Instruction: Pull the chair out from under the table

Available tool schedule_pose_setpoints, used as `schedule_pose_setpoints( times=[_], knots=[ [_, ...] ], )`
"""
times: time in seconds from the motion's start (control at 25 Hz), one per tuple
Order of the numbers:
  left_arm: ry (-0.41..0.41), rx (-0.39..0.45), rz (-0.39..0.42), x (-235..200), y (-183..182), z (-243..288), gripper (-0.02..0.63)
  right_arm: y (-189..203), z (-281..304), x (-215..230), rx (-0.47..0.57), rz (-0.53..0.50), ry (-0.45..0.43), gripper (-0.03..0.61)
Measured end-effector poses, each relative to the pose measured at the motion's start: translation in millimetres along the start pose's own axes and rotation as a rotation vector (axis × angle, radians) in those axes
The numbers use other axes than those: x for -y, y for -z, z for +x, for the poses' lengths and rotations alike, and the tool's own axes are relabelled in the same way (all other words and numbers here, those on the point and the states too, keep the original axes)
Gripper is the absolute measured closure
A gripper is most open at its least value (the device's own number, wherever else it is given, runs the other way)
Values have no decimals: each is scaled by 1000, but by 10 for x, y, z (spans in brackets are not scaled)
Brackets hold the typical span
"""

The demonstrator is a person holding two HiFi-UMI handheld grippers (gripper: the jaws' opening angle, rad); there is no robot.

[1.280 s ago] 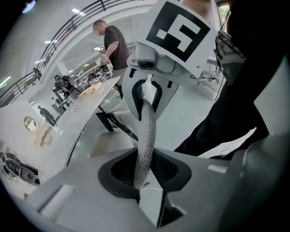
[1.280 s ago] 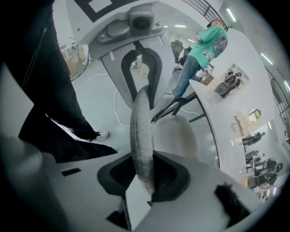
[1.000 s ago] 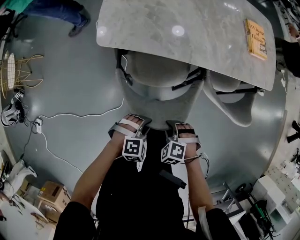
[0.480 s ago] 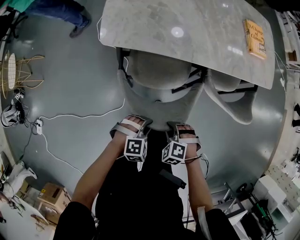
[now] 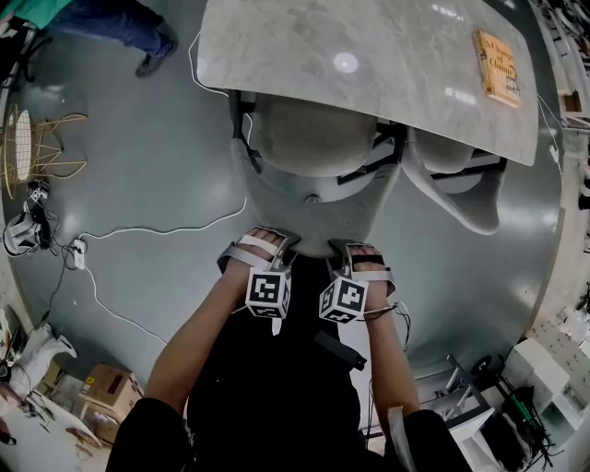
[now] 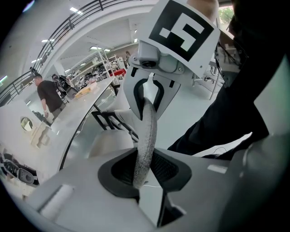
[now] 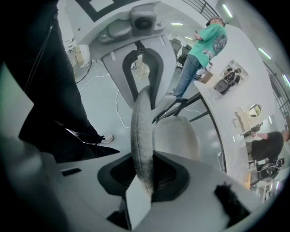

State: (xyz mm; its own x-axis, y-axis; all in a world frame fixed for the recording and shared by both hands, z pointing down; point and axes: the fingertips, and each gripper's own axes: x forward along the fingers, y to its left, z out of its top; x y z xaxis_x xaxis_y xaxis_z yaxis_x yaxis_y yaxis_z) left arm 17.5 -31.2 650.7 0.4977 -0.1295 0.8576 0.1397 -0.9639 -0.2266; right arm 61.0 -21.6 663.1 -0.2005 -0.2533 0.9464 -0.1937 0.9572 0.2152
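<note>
A grey shell chair (image 5: 313, 138) stands half under the marble table (image 5: 369, 55), its seat partly showing and its backrest (image 5: 313, 217) toward me. My left gripper (image 5: 275, 242) and right gripper (image 5: 346, 249) sit side by side on the backrest's top edge. In the left gripper view the speckled grey edge (image 6: 146, 136) runs up between the jaws of the left gripper (image 6: 145, 176), clamped. The right gripper view shows the same edge (image 7: 142, 131) pinched in the right gripper (image 7: 145, 179), with the pale seat (image 7: 176, 136) beyond.
A second grey chair (image 5: 461, 194) stands tucked at the right. An orange book (image 5: 498, 69) lies on the table's far right. A white cable (image 5: 157, 226) crosses the floor at left, near a wire stool (image 5: 37, 138) and a cardboard box (image 5: 111, 387). A person (image 5: 120, 23) stands at the top left.
The table's near edge has drifted slightly away from me while the grippers and backrest kept their place, so a little more of the seat shows. Both grips are unchanged.
</note>
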Motion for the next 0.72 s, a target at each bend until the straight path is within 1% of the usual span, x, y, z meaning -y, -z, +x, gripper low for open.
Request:
schedule_pose_setpoints(
  times=[0.56, 0.72],
  knots=[
    [11, -1, 15, 241, 20, -88, 525, -64, -62, -249, 4, 8, 1, 492],
    [30, 1, 14, 360, 54, -112, 525, -102, -65, -346, 2, 9, -3, 492]
  ],
)
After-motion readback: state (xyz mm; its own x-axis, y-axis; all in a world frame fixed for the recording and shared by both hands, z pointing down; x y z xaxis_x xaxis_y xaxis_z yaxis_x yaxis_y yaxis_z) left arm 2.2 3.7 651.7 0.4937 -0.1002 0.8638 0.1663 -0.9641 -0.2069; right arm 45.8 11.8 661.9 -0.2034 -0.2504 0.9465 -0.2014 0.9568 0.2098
